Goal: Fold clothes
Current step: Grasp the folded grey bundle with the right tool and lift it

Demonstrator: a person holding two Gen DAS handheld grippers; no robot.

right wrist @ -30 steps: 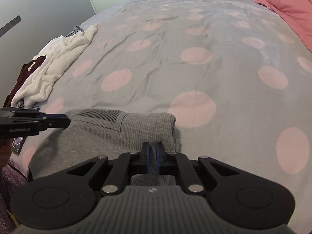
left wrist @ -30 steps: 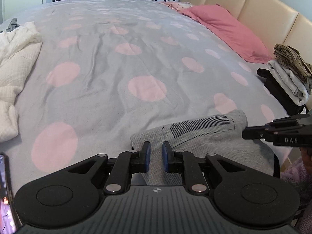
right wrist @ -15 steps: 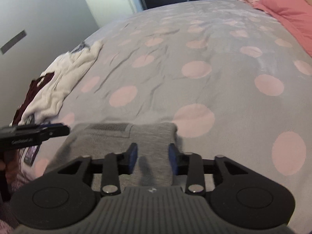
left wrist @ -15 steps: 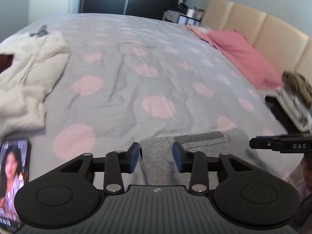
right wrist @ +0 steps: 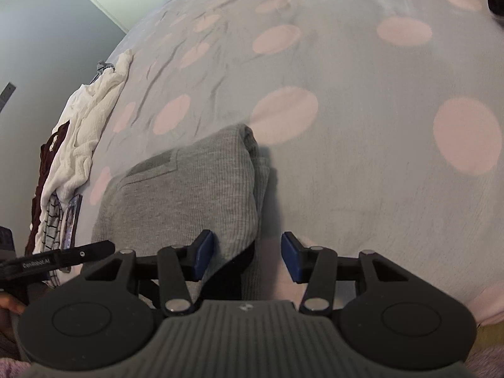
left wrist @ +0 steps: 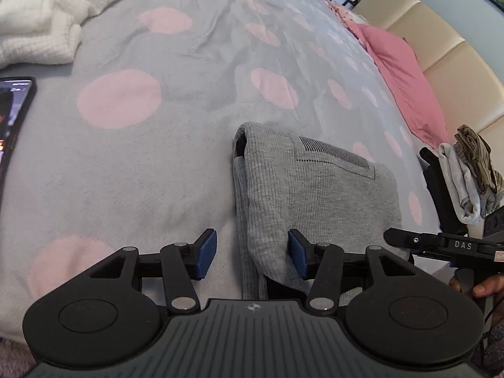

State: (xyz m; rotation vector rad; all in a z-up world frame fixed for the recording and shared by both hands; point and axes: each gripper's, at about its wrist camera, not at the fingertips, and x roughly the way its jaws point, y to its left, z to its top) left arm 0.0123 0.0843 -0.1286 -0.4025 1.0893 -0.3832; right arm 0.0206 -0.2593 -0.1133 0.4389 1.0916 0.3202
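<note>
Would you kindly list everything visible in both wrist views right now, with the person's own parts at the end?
Folded grey knit garment: one, grey, near edge of bed.
Bedspread: one, grey with pink dots, covering bed.
White textured cloth: one, white, far left.
Smartphone: one, black, screen lit, left edge.
Pink pillow: one, pink, by headboard.
Padded headboard: one, cream, right.
Pile of folded clothes: one, black, grey, olive, right edge.
Dark maroon garment: one, beside white cloth.
Left gripper: fingers open, straddling the garment's edge.
Right gripper: fingers open, over the garment's other edge.

home bedroom | bed with dotted duvet [left wrist: 201,145] | pink pillow [left wrist: 406,78] | padded headboard [left wrist: 453,72]
</note>
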